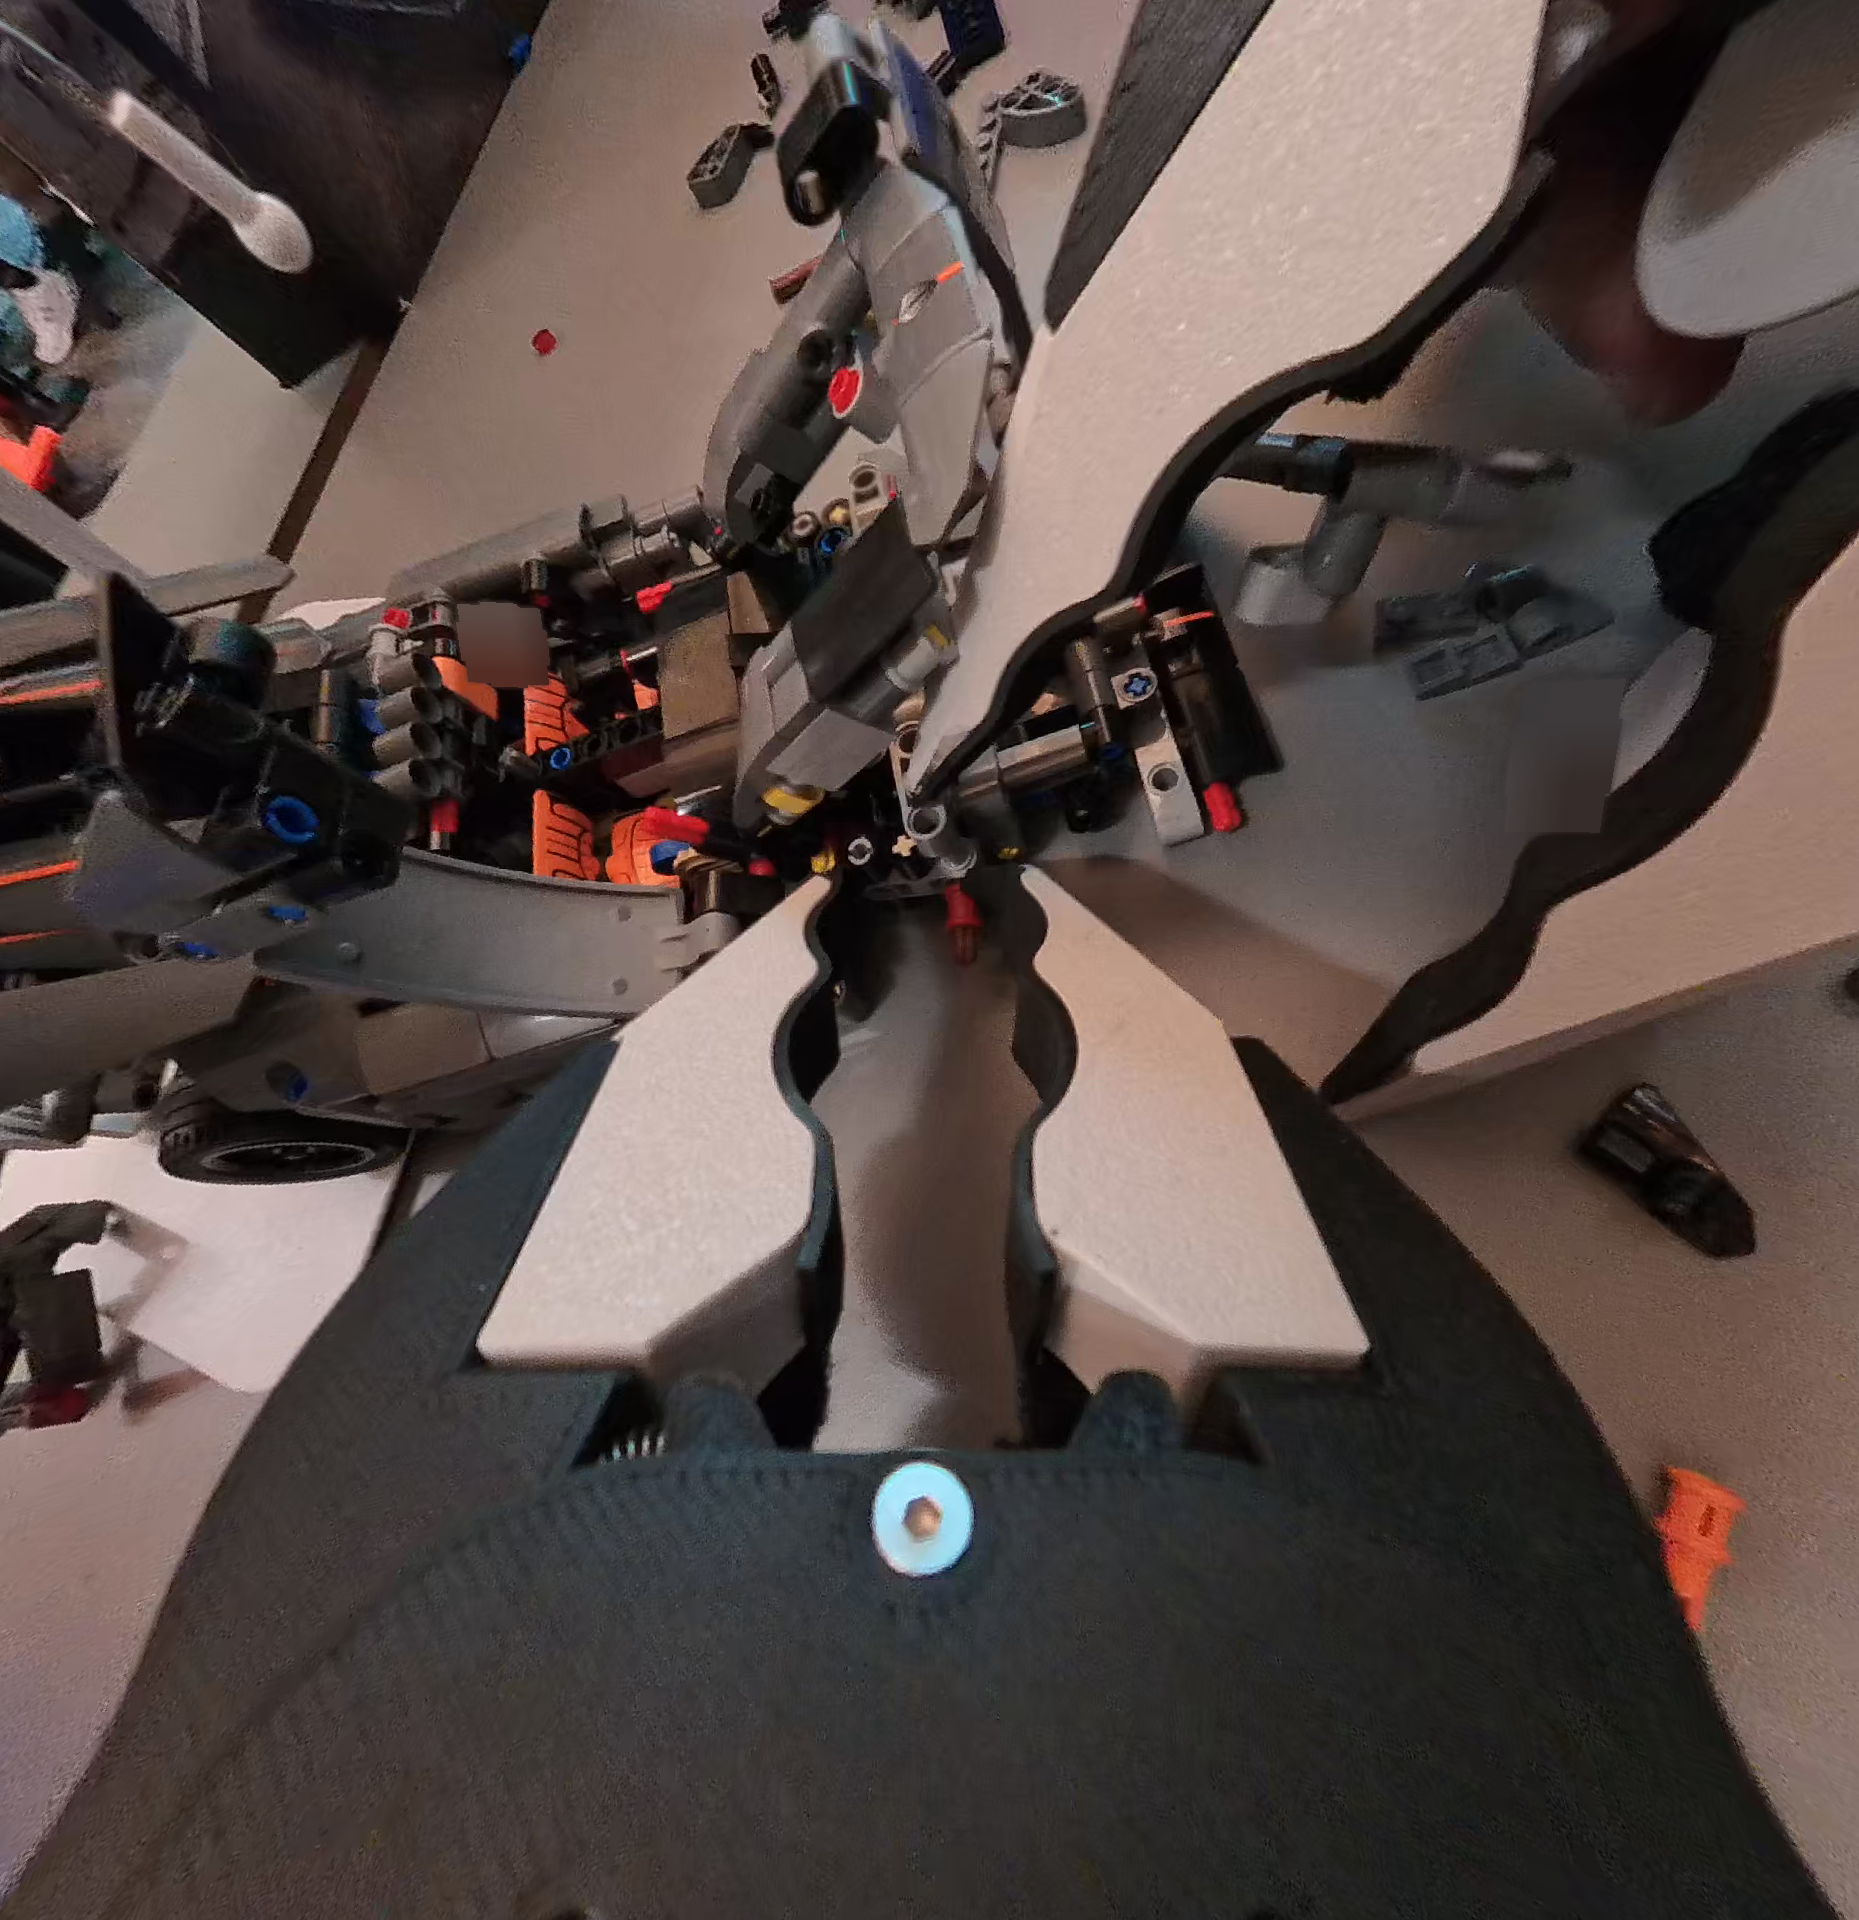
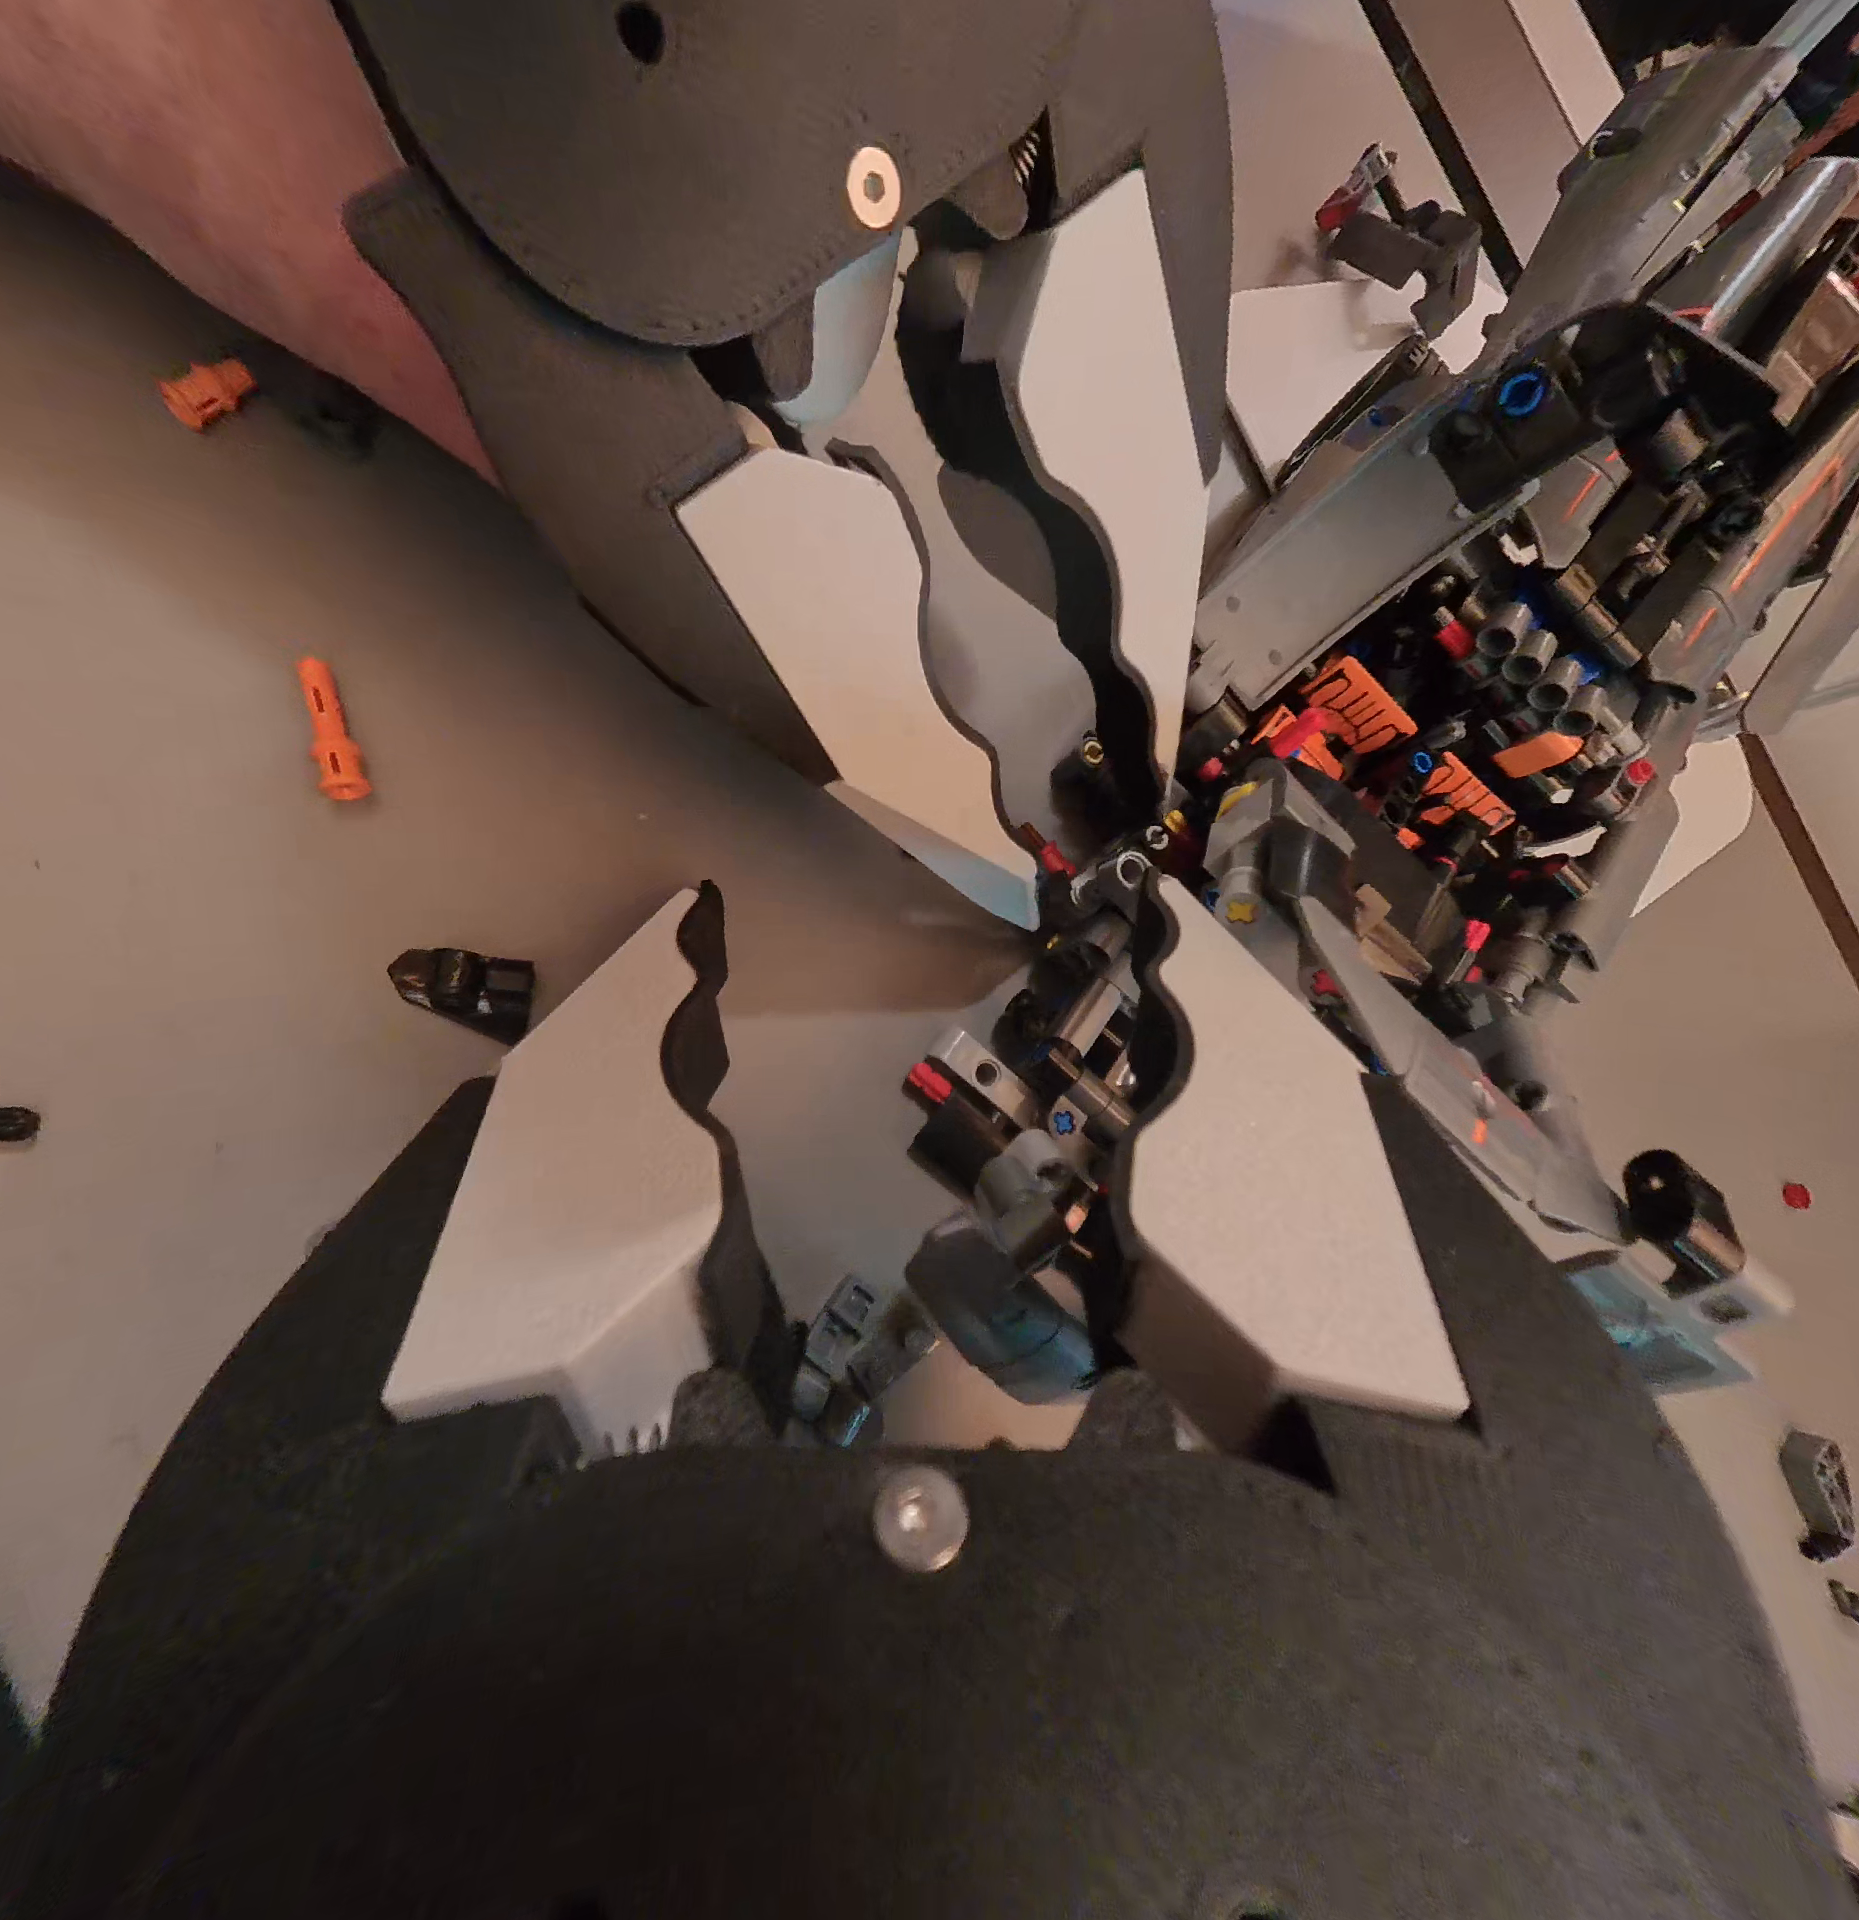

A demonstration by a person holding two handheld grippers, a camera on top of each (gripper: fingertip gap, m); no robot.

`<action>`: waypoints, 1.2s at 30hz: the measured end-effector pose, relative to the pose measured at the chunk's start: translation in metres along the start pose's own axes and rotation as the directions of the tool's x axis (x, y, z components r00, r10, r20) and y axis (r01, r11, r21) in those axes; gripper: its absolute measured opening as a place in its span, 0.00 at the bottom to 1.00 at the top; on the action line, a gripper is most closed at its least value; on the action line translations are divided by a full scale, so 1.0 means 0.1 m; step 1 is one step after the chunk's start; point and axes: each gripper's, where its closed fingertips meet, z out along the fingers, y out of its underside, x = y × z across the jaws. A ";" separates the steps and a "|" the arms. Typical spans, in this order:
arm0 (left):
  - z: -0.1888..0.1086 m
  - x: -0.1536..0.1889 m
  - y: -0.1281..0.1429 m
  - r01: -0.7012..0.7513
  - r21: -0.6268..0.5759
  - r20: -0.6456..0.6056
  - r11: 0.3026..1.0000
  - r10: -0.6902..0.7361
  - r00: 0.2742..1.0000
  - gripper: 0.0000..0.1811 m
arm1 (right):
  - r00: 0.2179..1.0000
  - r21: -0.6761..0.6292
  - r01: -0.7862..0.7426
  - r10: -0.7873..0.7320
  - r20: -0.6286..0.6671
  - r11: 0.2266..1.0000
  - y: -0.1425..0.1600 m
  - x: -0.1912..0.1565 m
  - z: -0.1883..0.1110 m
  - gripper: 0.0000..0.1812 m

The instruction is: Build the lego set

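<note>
Closest to me, my left gripper [image 1: 920, 883] has its jaws nearly together at the tips, with only a narrow gap; a red pin [image 1: 961, 920] sits right at that gap, though I cannot tell whether the tips actually pinch it. My right gripper [image 2: 935, 904] stands wide open, its right finger [image 2: 1247, 1122] lying against a small black and grey sub-assembly [image 2: 1039, 1081] that rests between the jaws without being clamped. Both sets of tips meet at one spot on the lego car [image 1: 551, 727], which lies on the pale table [image 1: 613, 229] just beyond them. I judge the build well advanced: grey body panels are on, a black wheel [image 1: 281, 1148] is fitted, and the orange and black interior is dense with pins and beams. It is not finished, though. The cabin is still uncovered, the sub-assembly does not look fully seated to me, and loose parts wait farther out: an orange connector [image 2: 333, 732], a second orange piece [image 2: 206, 393], a dark wedge piece [image 1: 1673, 1184] and, at the far edge, a scatter of grey and black parts [image 1: 1029, 104].
</note>
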 end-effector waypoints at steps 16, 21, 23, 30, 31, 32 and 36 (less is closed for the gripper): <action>0.04 0.00 -0.02 0.019 0.023 -0.064 1.000 -0.018 0.998 0.12 | 1.000 -0.012 0.024 -0.024 0.012 1.000 0.03 0.05 -0.02 0.40; 0.04 -0.01 -0.03 0.021 0.019 -0.061 1.000 -0.020 0.998 0.12 | 0.999 -0.012 0.054 -0.054 0.007 0.998 0.04 0.06 -0.01 0.39; 0.04 -0.01 -0.03 0.033 0.013 -0.060 0.999 -0.032 0.998 0.12 | 0.997 -0.022 0.073 -0.073 -0.002 0.997 0.06 0.07 -0.01 0.38; 0.04 -0.02 -0.03 0.040 -0.001 -0.042 0.999 -0.040 0.998 0.05 | 0.997 -0.046 0.069 -0.067 0.042 0.997 0.13 0.01 -0.01 0.22; 0.04 -0.02 -0.05 0.033 0.009 -0.037 0.999 -0.033 0.999 0.04 | 0.997 -0.038 0.058 -0.056 0.050 0.998 0.12 -0.01 0.01 0.24; 0.04 -0.01 -0.06 0.021 0.007 -0.033 1.000 -0.021 0.999 0.04 | 0.997 -0.037 0.066 -0.065 0.033 0.997 0.10 0.00 0.01 0.29; 0.00 -0.04 -0.09 -0.018 0.021 0.000 1.000 0.018 1.000 0.06 | 0.997 0.010 0.053 -0.053 0.049 0.999 0.00 0.02 -0.10 0.30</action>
